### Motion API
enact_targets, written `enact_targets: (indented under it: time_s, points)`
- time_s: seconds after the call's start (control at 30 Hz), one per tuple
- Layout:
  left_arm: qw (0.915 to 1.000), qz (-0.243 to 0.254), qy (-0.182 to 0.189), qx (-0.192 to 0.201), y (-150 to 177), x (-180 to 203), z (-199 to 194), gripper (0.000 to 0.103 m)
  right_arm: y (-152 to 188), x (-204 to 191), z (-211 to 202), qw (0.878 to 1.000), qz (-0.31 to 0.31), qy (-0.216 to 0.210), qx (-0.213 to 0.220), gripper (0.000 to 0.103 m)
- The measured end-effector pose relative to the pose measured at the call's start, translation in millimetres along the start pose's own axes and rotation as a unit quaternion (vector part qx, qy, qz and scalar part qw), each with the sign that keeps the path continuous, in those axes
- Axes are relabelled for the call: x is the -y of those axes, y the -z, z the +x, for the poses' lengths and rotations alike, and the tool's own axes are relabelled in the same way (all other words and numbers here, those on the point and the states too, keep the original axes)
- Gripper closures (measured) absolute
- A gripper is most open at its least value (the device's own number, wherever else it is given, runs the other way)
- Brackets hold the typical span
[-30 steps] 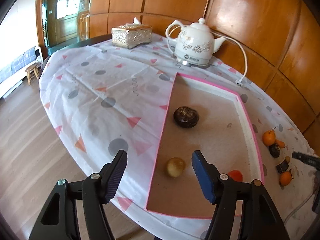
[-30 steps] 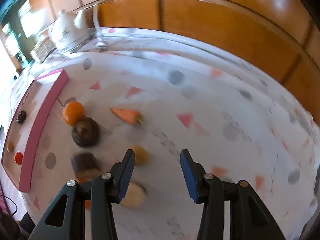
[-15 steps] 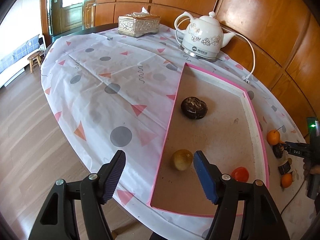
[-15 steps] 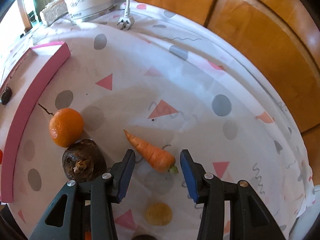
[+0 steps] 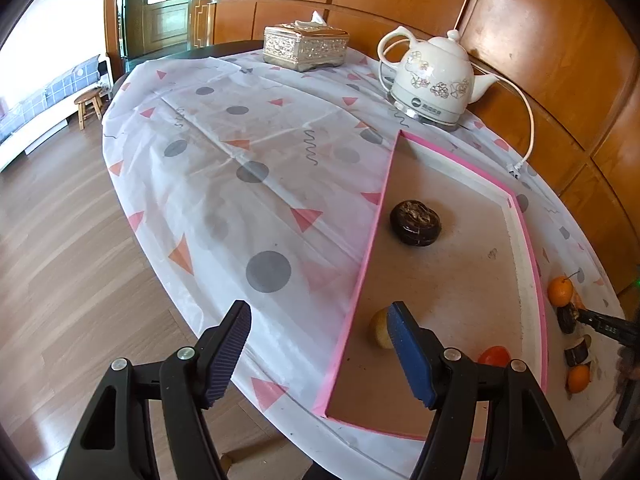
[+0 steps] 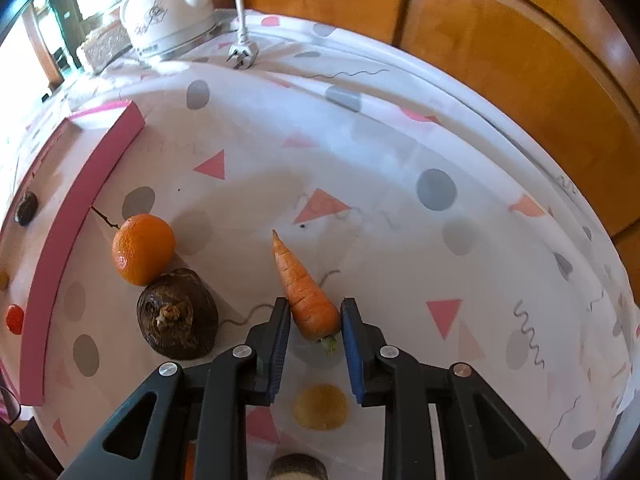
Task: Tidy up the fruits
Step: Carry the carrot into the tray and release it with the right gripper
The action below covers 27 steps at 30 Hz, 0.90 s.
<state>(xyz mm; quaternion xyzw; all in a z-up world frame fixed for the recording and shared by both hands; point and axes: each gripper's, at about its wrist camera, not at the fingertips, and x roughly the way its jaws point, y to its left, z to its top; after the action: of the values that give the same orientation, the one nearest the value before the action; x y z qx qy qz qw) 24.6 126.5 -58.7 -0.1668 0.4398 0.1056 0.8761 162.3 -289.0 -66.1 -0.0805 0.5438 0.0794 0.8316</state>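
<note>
An orange carrot [image 6: 302, 280] lies on the patterned tablecloth, its tip pointing away. My right gripper [image 6: 314, 312] is shut on its thick stem end, both pads pressing its sides. To its left are an orange [image 6: 143, 249] and a dark brown fruit [image 6: 178, 314], touching each other. A pink-rimmed tray [image 5: 524, 280] holds a dark fruit [image 5: 415, 223], a yellowish fruit [image 5: 380, 328] and a red fruit [image 5: 494, 356]. My left gripper [image 5: 320, 324] hangs open above the tray's near left rim with nothing between its fingers.
A white kettle [image 5: 432, 80] with its cord and a loose plug [image 6: 242, 56] stands behind the tray, and a tissue box [image 5: 306, 46] sits at the far edge. A small yellow fruit [image 6: 320, 406] lies under my right gripper. Wooden wall panels run close behind the round table.
My right gripper came down over the carrot and its jaws shut on the thick end. The left gripper stayed open and tilted a little.
</note>
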Motion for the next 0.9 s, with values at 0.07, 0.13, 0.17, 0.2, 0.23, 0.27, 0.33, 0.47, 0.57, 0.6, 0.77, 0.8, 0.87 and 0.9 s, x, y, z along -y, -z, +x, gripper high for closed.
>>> enact_targets:
  time_s: [0.07, 0.13, 0.17, 0.2, 0.23, 0.27, 0.33, 0.47, 0.57, 0.6, 0.77, 0.8, 0.87, 0.9]
  points:
    - [1.0, -0.002, -0.004, 0.003, -1, -1, -1, 0.032, 2, 6, -9, 1.0, 0.012, 0.0, 0.009, 0.078]
    - [1.0, -0.002, -0.008, 0.004, -1, -1, -2, 0.032, 2, 10, -21, 0.999, 0.025, -0.006, 0.026, 0.078]
    - [1.0, -0.002, -0.008, 0.004, -1, -1, -2, 0.032, 2, 12, -29, 0.999, 0.03, -0.008, 0.035, 0.078]
    - [0.9999, -0.001, -0.009, 0.005, -1, 0, -2, 0.032, 2, 16, -36, 0.998, 0.034, -0.011, 0.043, 0.078]
    - [0.9999, 0.002, -0.01, 0.007, -1, 1, -3, 0.032, 2, 15, -48, 0.998, 0.039, -0.018, 0.055, 0.078]
    - [0.9999, 0.004, -0.009, 0.009, -2, 3, -4, 0.032, 0, 12, -56, 0.997, 0.041, -0.028, 0.064, 0.078]
    - [0.9998, 0.008, -0.008, 0.015, -2, 6, -7, 0.032, -3, -1, -75, 0.994, 0.033, -0.056, 0.085, 0.078]
    - [0.9995, 0.019, -0.01, 0.024, -2, 9, -12, 0.032, -13, -49, -92, 0.987, -0.005, -0.12, 0.104, 0.078]
    - [0.9993, 0.024, -0.011, 0.027, -2, 10, -14, 0.032, -23, -99, -87, 0.98, -0.042, -0.164, 0.1, 0.078]
    - [0.9993, 0.025, -0.01, 0.027, -2, 10, -15, 0.032, -25, -116, -82, 0.978, -0.052, -0.175, 0.096, 0.077]
    - [0.9991, 0.031, -0.009, 0.028, 0, 7, -16, 0.032, -34, -183, -47, 0.976, -0.078, -0.193, 0.062, 0.078]
    - [0.9991, 0.032, -0.008, 0.028, 0, 7, -16, 0.032, -35, -193, -41, 0.977, -0.08, -0.189, 0.058, 0.078]
    - [0.9989, 0.035, -0.006, 0.03, 1, 7, -17, 0.032, -35, -208, -31, 0.979, -0.087, -0.178, 0.05, 0.077]
    - [0.9989, 0.035, -0.005, 0.03, 2, 7, -18, 0.032, -36, -215, -25, 0.98, -0.088, -0.175, 0.044, 0.077]
